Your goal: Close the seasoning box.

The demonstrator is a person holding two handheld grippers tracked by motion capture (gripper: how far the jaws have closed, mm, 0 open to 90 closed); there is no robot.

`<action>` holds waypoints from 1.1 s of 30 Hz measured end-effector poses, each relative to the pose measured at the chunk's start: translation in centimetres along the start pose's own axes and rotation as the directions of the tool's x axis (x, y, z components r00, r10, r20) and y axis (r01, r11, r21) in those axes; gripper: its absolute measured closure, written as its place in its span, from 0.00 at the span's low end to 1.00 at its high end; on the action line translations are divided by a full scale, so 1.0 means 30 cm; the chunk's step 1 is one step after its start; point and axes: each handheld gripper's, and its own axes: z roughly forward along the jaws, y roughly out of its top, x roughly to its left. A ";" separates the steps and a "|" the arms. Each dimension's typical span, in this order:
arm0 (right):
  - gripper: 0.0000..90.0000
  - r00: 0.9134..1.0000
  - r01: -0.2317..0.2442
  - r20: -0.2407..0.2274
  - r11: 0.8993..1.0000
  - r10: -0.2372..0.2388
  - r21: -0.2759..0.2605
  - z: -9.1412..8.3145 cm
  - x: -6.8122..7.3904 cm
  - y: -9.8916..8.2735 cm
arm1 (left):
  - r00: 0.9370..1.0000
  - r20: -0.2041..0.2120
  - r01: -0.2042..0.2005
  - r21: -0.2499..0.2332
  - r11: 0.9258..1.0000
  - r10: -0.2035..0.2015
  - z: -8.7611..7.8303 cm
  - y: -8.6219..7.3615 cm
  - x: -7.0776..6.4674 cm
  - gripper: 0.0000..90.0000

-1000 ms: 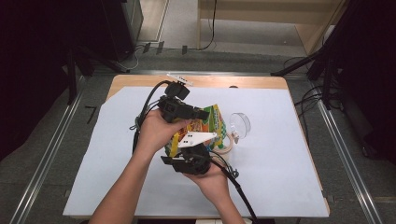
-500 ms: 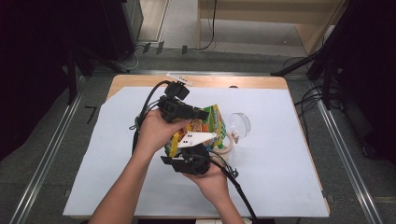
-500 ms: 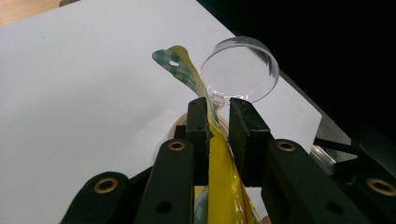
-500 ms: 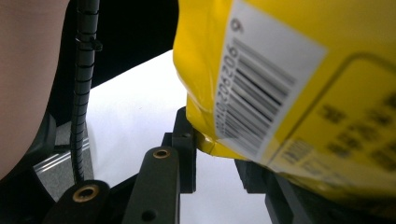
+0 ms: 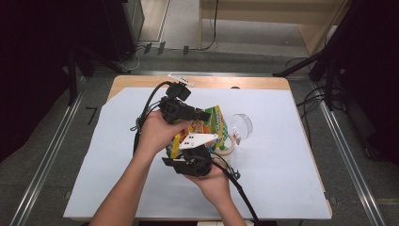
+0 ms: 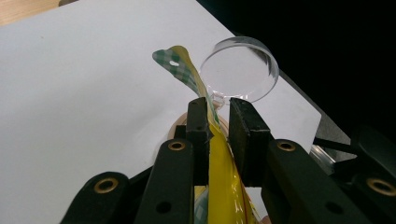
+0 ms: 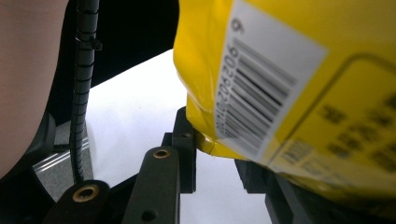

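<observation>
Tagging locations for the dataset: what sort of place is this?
Likely a lab or recording workstation, not a home: a wooden table covered by a plain white sheet, metal floor rails either side, loose cables behind.

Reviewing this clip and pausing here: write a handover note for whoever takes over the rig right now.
Left gripper: shut on the yellow plastic snack bag, at its upper edge.
Right gripper: shut on the same bag's lower corner, by the barcode.
Bag is lifted above the white sheet; a clear round glass stands just beyond it.
Done: bag gripped at both ends. Whether it is torn open cannot be seen.
Left: probably open it and pour.
</observation>
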 end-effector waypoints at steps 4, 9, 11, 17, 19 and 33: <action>0.81 1.000 0.000 0.000 1.000 0.000 -0.003 0.001 0.000 0.000 | 1.000 0.000 0.000 0.000 1.000 0.000 -0.001 0.000 0.000 0.87; 0.81 1.000 0.000 0.000 1.000 0.000 -0.004 0.000 0.000 0.000 | 1.000 -0.002 0.000 -0.002 1.000 0.000 0.000 0.000 -0.002 0.87; 0.81 1.000 0.000 0.001 1.000 0.000 -0.002 -0.001 0.000 0.000 | 1.000 -0.003 -0.001 -0.001 1.000 0.001 0.000 0.001 -0.002 0.87; 0.81 1.000 0.003 0.002 1.000 -0.003 -0.003 -0.001 0.001 0.001 | 1.000 -0.002 0.000 -0.003 1.000 0.000 -0.003 0.000 -0.002 0.87; 0.81 1.000 0.004 0.002 1.000 -0.004 -0.004 0.000 0.001 0.002 | 1.000 -0.002 -0.001 -0.004 1.000 0.001 -0.003 0.000 -0.002 0.87; 0.81 1.000 0.003 0.003 1.000 -0.003 -0.004 0.000 0.004 0.005 | 1.000 -0.003 -0.003 -0.004 1.000 0.003 -0.008 0.001 -0.002 0.87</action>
